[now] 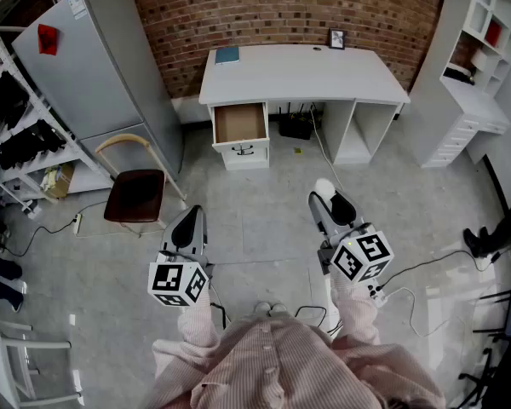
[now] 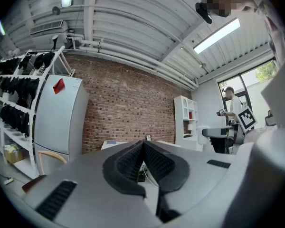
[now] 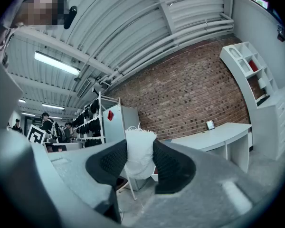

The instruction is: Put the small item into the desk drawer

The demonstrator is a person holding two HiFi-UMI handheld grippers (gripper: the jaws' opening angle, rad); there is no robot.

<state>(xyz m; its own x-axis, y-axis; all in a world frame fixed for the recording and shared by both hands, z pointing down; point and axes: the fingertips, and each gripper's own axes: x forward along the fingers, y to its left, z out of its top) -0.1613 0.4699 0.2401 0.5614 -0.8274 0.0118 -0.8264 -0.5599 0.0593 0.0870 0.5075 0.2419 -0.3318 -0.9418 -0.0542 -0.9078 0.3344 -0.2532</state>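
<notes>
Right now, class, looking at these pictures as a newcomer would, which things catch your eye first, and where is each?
The white desk stands against the red brick wall, its left drawer pulled open. Nearer the camera, the right tongs are clamped on a small white item, while the left tongs are shut with nothing between them.
</notes>
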